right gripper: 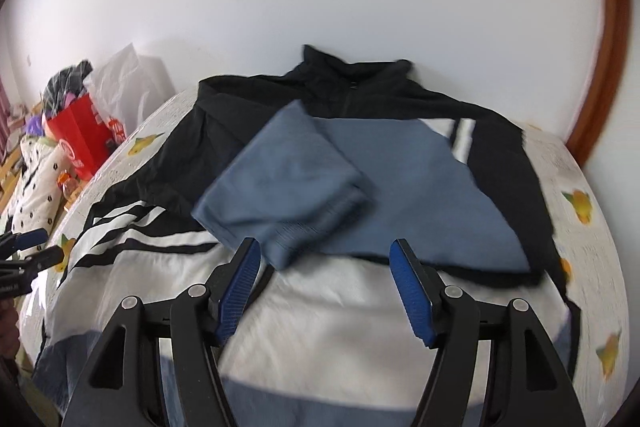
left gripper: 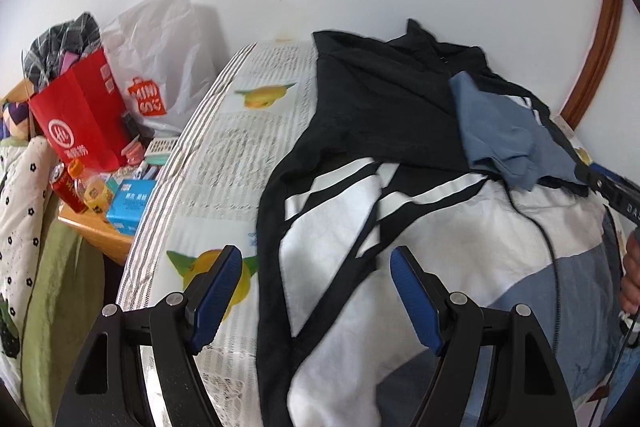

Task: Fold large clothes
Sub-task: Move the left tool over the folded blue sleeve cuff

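Sleeve sits loosely folded across the jacket; both grippers, left and right, hover spread and empty, so careless tugging could undo it.

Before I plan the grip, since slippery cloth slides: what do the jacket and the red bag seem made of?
The jacket looks like thin woven synthetic, matte: it lies in fine crisp wrinkles, though the fibre is uncertain. The red bag looks like stiff, smooth paper, judging by its flat panels and sharp creased edges.
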A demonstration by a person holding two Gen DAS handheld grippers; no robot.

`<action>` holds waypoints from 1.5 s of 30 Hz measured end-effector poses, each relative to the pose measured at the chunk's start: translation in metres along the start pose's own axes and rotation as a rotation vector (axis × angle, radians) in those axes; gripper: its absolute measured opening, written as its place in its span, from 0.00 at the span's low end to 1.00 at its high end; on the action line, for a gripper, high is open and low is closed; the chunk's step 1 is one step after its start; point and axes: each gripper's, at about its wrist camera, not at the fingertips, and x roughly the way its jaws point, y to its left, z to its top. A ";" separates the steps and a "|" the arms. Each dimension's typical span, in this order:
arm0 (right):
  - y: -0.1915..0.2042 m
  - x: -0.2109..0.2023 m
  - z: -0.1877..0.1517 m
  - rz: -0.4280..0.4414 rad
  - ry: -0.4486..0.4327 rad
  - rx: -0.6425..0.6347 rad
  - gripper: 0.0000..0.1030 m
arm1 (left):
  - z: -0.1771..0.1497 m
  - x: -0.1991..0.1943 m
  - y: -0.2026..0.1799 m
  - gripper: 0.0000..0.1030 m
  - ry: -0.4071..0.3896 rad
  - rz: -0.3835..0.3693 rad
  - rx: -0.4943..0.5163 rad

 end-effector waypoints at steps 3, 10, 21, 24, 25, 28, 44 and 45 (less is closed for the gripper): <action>-0.024 -0.021 -0.009 0.001 -0.008 0.067 0.64 | 0.006 -0.010 -0.017 0.73 -0.020 -0.007 0.029; -0.072 -0.058 -0.025 -0.040 0.015 0.144 0.45 | 0.021 -0.023 -0.071 0.73 -0.044 -0.054 0.103; -0.125 -0.103 -0.029 -0.151 -0.045 0.163 0.44 | 0.047 -0.015 -0.153 0.73 -0.040 -0.103 0.193; -0.135 -0.104 -0.029 -0.165 -0.048 0.177 0.44 | 0.052 -0.007 -0.167 0.73 -0.032 -0.102 0.201; -0.138 -0.104 -0.029 -0.164 -0.051 0.182 0.44 | 0.053 -0.004 -0.170 0.73 -0.027 -0.104 0.201; -0.146 -0.100 -0.030 -0.165 -0.048 0.191 0.44 | 0.059 0.007 -0.179 0.73 -0.004 -0.112 0.200; -0.182 -0.074 -0.038 -0.170 -0.029 0.241 0.44 | 0.074 0.074 -0.239 0.73 0.052 -0.134 0.296; -0.184 -0.071 -0.039 -0.172 -0.023 0.242 0.44 | 0.075 0.078 -0.241 0.73 0.055 -0.134 0.303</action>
